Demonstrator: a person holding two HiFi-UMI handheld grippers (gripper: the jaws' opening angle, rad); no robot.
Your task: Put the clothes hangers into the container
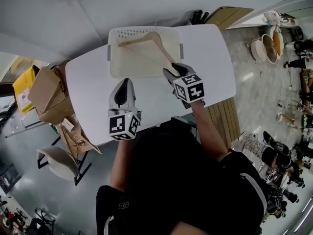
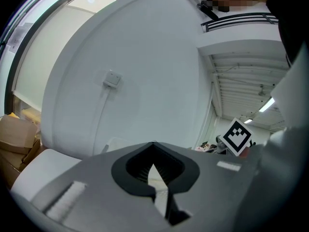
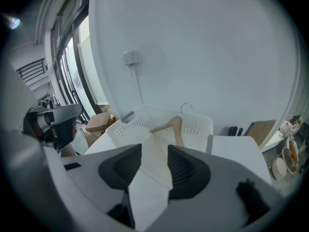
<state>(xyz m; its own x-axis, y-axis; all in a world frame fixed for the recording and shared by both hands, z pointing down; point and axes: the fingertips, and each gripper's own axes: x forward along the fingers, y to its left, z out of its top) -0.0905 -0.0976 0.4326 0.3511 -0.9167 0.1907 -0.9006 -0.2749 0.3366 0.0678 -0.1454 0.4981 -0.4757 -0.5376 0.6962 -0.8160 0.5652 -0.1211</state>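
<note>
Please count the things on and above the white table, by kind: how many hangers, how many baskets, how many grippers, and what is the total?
Wooden hanger: 1
White basket: 1
Grippers: 2, the left gripper and the right gripper
Total: 4

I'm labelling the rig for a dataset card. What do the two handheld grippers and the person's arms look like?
Both the left gripper and right gripper have smooth grey wedge-shaped shells with black ribbed pads inside the jaws. Each carries a white cube printed with black square markers. The person wears a black top with a white stripe.
</note>
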